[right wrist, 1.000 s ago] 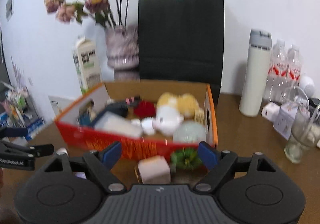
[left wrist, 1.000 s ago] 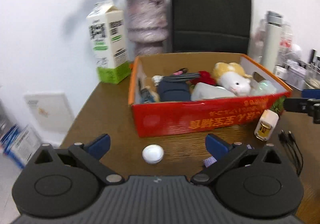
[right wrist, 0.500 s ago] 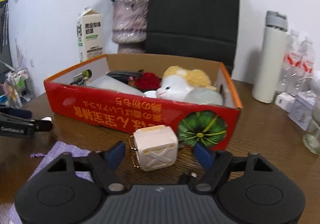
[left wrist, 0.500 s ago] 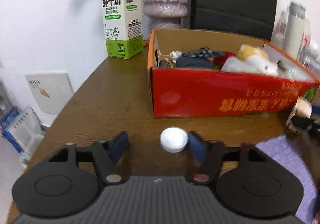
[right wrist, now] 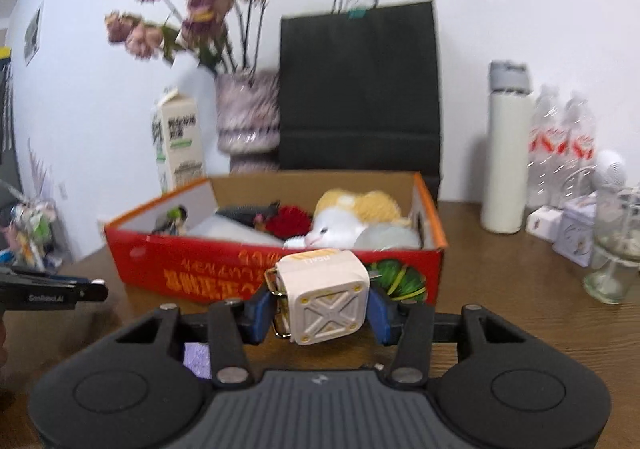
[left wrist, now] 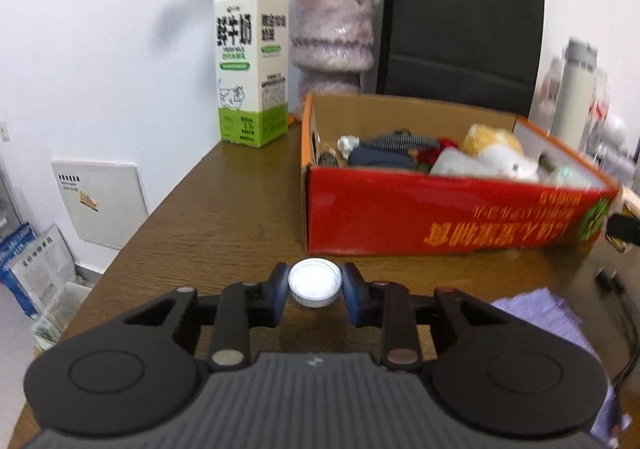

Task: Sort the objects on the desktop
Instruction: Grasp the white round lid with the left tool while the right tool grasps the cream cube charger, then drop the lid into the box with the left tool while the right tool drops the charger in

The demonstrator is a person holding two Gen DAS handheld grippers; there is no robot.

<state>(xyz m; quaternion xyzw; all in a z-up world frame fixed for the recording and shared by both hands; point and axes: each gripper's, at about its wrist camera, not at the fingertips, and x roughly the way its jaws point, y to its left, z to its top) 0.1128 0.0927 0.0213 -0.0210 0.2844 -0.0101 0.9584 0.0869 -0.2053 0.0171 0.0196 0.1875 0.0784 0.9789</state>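
The left tool (left wrist: pixel 315 285) is low over the brown worktop (left wrist: pixel 224 217). Its jaws are closing on a small white cap (left wrist: pixel 315 283). The cap sits between the two blue pads (left wrist: pixel 282 285), and both pads look like they touch its sides. The cap rests on the worktop, just in front of the red box (left wrist: pixel 440 209).

The right tool (right wrist: pixel 320 307) has its jaws closing on a little white cube (right wrist: pixel 326 299). The cube has a cross shape on its front and small gold dots at the corners. A gold wire clip hangs on its left side. The right blue pad seems to press on the cube. On the left side the clip is in the way, so I cannot be sure that pad touches. The cube is in front of the red box, near the green picture on the box wall.

The red box is open on top. Inside it lie a white and yellow plush toy (right wrist: pixel 348 221), a red flower thing (right wrist: pixel 288 221), and some dark things.

Behind the box stand a milk carton (left wrist: pixel 252 61), a purple vase (right wrist: pixel 248 117) with dried flowers (right wrist: pixel 192 13), and a black paper bag (right wrist: pixel 360 89). To the right stand a white flask (right wrist: pixel 506 153) with a grey lid, some water bottles (right wrist: pixel 564 145), and a clear glass (right wrist: pixel 614 245).

A purple cloth (left wrist: pixel 548 317) lies on the worktop to the right of the left tool.
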